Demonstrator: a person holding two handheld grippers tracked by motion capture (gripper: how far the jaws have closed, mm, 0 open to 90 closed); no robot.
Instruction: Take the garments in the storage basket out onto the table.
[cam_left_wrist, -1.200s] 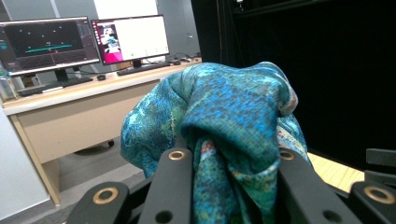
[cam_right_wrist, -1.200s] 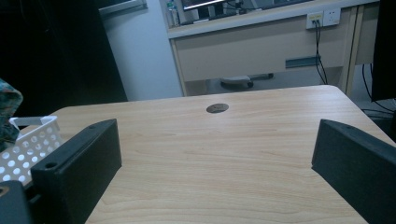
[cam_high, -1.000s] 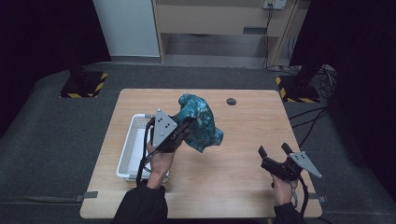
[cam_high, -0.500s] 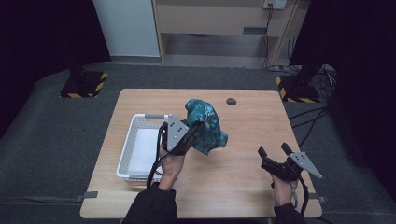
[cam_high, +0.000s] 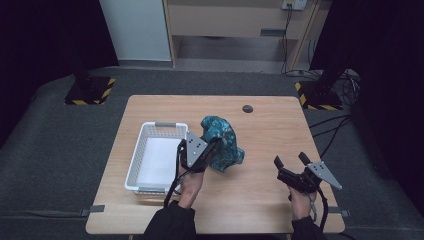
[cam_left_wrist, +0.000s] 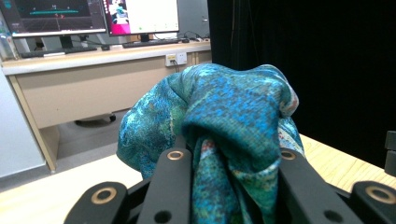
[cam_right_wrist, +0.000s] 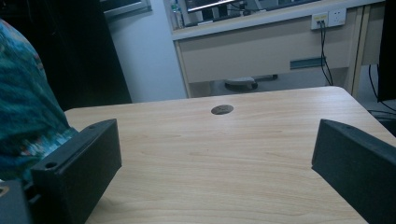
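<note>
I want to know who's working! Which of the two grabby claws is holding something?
The left gripper: its jaws are shut on the blue-green cloth beside the white basket. The right gripper is open, holding nothing.

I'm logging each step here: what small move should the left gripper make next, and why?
Probably carry the teal cloth a little further from the white basket and lower it onto the table. The left gripper is shut on it; the right gripper waits open.

Table (cam_high: 260, 200): basket (cam_high: 150, 160) at left; cloth (cam_high: 225, 145) just right of it, in left gripper (cam_high: 212, 150); right gripper (cam_high: 289, 165) well apart at right; round hole (cam_high: 247, 108) behind.
</note>
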